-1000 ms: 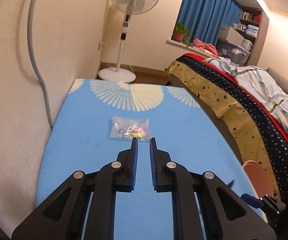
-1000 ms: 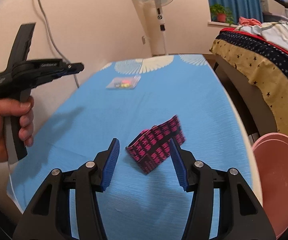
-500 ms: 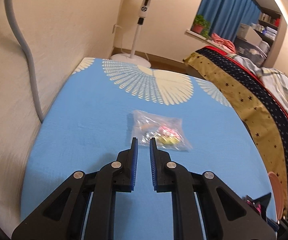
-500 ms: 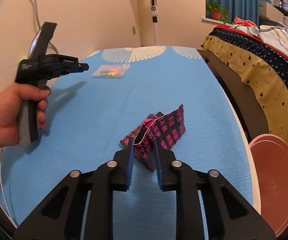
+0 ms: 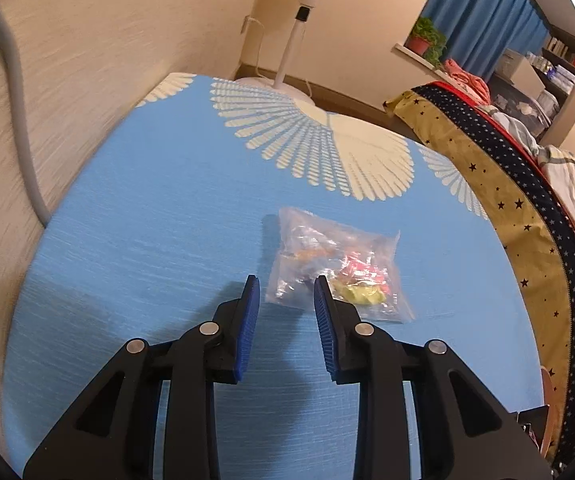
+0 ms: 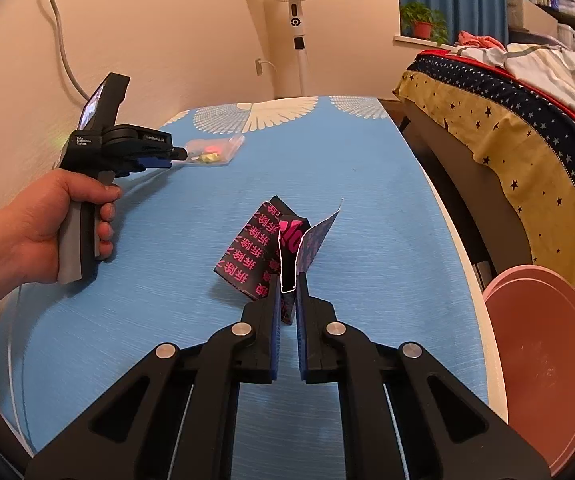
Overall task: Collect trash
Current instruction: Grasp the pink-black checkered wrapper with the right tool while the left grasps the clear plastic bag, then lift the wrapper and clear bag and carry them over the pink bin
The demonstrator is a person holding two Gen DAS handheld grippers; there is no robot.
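Left wrist view: left gripper (image 5: 286, 294) low over the blue tablecloth with white fan print (image 5: 147, 216), blue pads partly apart and just been widening, nothing between them yet. Clear plastic bag with pink and yellow scraps inside (image 5: 337, 266) lies flat on the cloth, its near-left corner just past the tips, right finger overlapping its edge; contact can't be told.

Right wrist view: right gripper (image 6: 287, 286) pinched tight on the crumpled black wrapper with pink characters (image 6: 265, 250), jaws just been closing, wrapper's near edge between the pads, rest of it standing up on the cloth mid-table. Person's left hand (image 6: 43, 228) grips the other tool's handle at left, its tips at the clear bag near the far end of the table. Pink round plastic basin (image 6: 543, 364) sits low beside the table's right edge, next to the star-patterned bedspread (image 6: 527, 152). White standing fan (image 6: 293, 20) by the far wall.
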